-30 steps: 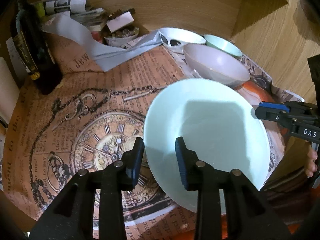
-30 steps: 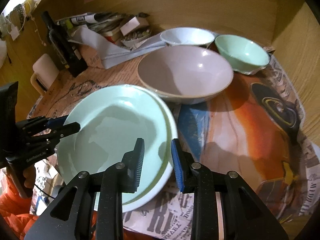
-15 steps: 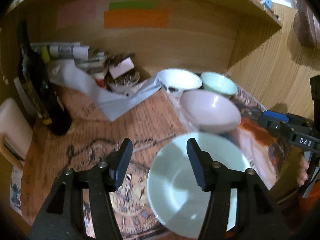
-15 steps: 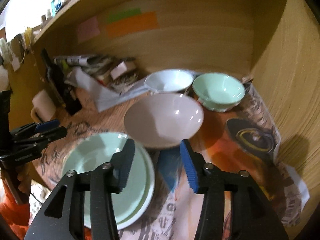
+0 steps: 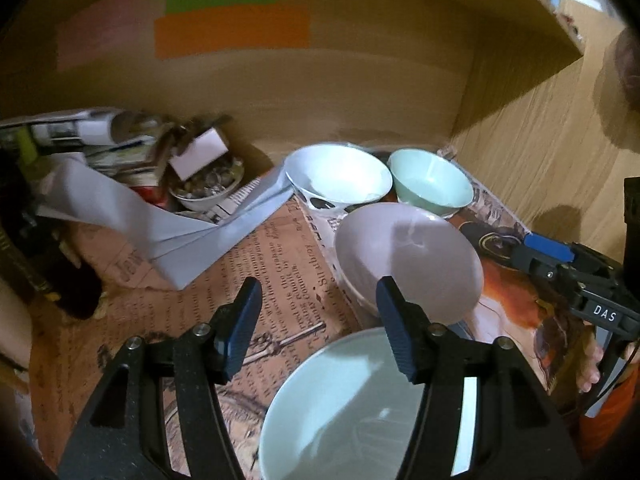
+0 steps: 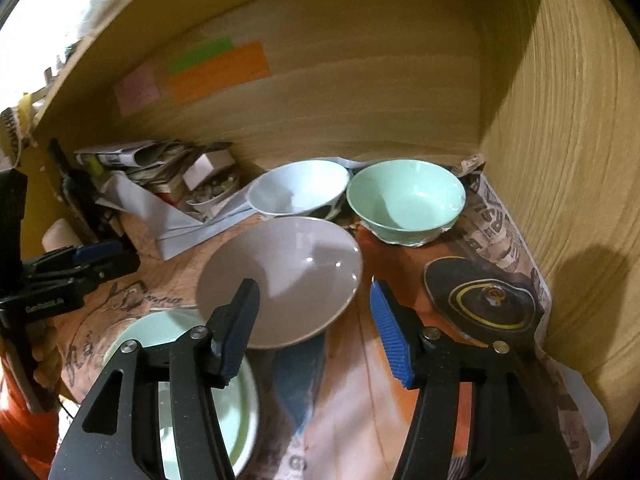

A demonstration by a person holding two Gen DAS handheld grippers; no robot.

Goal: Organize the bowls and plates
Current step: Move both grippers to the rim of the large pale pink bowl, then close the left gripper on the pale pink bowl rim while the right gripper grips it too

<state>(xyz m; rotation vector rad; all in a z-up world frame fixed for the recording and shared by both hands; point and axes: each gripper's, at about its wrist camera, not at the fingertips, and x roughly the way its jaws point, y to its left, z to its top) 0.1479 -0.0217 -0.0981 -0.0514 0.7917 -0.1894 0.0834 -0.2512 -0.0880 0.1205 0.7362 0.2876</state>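
A pale green plate (image 5: 352,408) lies on another plate at the near edge of the newspaper-covered table (image 5: 272,264). It shows at lower left in the right wrist view (image 6: 156,330). Behind it stands a wide grey bowl (image 5: 412,256) (image 6: 288,276), with a white bowl (image 5: 340,176) (image 6: 296,188) and a mint green bowl (image 5: 432,184) (image 6: 404,196) further back. My left gripper (image 5: 318,284) (image 6: 100,256) hangs open above the plate, holding nothing. My right gripper (image 6: 312,285) (image 5: 536,246) is opening its jaws over the grey bowl's near rim, with nothing gripped.
Wooden walls close the alcove at the back and right, with a shelf overhead. At back left lie a paper pile, a folded white sheet (image 5: 160,224), a small bowl of bits (image 5: 208,184) and a dark bottle (image 5: 40,264). A hand (image 5: 592,372) holds the right gripper.
Both grippers let go of the pale green plate, opened, and lifted back from it. The plate now rests on the plate beneath, and more of the back wall shows.
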